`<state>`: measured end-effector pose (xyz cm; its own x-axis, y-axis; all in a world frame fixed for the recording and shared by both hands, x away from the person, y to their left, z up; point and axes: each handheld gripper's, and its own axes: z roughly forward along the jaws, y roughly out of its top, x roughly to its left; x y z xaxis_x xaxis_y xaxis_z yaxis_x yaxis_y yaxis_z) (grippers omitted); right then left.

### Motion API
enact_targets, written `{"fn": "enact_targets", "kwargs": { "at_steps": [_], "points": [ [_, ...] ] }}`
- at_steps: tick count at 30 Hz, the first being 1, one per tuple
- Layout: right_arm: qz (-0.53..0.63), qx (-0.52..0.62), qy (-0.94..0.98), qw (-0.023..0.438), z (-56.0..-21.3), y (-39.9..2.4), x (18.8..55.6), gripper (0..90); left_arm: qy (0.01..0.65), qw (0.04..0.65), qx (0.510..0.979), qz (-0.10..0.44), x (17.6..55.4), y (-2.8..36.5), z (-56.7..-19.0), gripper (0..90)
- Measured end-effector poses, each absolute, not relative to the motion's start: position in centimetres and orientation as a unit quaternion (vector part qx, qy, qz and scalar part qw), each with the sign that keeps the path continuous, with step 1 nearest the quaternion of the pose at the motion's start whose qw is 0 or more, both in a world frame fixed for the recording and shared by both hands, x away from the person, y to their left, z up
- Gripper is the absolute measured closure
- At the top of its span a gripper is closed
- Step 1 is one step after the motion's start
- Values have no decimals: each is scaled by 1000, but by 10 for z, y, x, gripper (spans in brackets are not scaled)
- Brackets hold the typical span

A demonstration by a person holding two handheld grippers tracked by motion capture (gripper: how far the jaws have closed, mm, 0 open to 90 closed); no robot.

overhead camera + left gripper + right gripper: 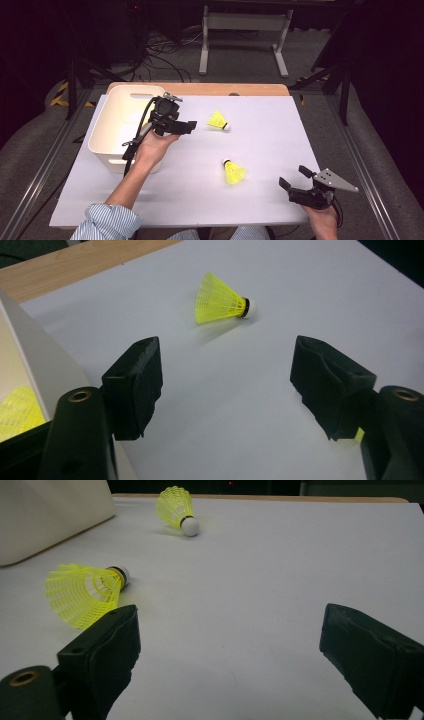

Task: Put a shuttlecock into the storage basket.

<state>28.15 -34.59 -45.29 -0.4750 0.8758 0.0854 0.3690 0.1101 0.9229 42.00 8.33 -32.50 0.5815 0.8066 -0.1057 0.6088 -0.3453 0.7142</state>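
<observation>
Two yellow shuttlecocks lie on the white table sheet (280,130): the far shuttlecock (218,120) (220,300) (176,507) and the near shuttlecock (233,172) (85,592), both on their sides. A third yellow shuttlecock (17,410) lies inside the white bin (107,130). My left gripper (192,126) (227,352) hovers open beside the bin's right wall, its jaws pointing toward the far shuttlecock a short way off. My right gripper (292,176) (230,615) stands open near the front right of the sheet, the near shuttlecock just past its left jaw. Neither holds anything.
The bin's wall (40,355) (50,515) stands close on the left of the left gripper. A wooden table edge (225,89) runs along the back. Cables and a metal stand's legs (245,45) lie on the floor beyond.
</observation>
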Motion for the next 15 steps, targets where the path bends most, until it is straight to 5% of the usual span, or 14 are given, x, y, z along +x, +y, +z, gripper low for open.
{"fn": "enact_targets", "kwargs": {
  "at_steps": [15],
  "points": [
    [498,445,700,253,-453,-346,282,99,433,352,822,115,438,60,-336,305]
  ]
}}
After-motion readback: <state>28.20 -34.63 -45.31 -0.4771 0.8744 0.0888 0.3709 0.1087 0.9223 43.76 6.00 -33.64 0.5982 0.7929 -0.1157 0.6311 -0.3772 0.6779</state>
